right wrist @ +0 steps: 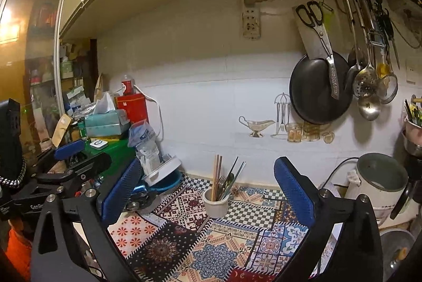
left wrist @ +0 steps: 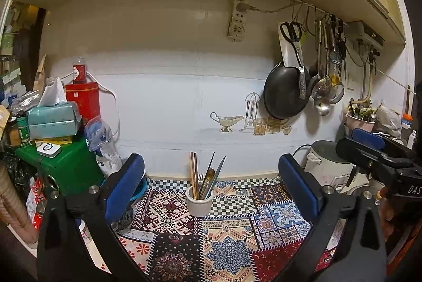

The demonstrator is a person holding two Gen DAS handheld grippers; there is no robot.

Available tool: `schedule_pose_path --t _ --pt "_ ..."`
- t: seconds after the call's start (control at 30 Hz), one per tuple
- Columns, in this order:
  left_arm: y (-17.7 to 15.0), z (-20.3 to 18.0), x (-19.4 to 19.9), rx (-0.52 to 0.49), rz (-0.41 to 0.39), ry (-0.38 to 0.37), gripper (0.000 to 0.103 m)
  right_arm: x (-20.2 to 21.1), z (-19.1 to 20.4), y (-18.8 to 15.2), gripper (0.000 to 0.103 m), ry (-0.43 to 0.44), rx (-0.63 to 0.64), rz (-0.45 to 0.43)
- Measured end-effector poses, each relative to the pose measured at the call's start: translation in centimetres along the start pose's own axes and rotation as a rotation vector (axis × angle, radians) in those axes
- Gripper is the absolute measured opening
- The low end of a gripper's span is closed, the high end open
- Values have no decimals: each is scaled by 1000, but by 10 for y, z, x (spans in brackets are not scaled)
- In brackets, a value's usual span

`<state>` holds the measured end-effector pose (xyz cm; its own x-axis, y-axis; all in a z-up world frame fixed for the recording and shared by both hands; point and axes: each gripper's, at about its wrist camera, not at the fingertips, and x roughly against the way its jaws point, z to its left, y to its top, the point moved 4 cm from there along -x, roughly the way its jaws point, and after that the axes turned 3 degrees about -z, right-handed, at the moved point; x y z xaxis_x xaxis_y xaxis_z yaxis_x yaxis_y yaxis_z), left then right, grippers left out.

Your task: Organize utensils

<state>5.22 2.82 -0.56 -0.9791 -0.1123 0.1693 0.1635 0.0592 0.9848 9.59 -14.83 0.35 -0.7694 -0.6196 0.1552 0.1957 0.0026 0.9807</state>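
Left wrist view: left gripper [left wrist: 211, 184] spread wide, empty; right gripper [right wrist: 208, 187] likewise wide and empty. Straight ahead between each pair of blue fingers stands the grey crock [left wrist: 199, 203], upright on the patterned mat [left wrist: 226, 242], holding chopsticks [left wrist: 193, 174], fork and spoon. No loose utensil shows; sorting looks finished.

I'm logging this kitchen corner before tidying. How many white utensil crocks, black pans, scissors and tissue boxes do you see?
White utensil crock: 1
Black pan: 1
Scissors: 1
Tissue box: 1
Total: 4
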Motion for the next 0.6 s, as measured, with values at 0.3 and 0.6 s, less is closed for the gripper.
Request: schedule_pose_path --t 0.3,0.6 --pt "-2 7 1 9 3 2 102 -3 10 -4 100 19 10 14" --pt "-3 10 0 13 11 -3 102 -8 14 -6 100 17 6 28"
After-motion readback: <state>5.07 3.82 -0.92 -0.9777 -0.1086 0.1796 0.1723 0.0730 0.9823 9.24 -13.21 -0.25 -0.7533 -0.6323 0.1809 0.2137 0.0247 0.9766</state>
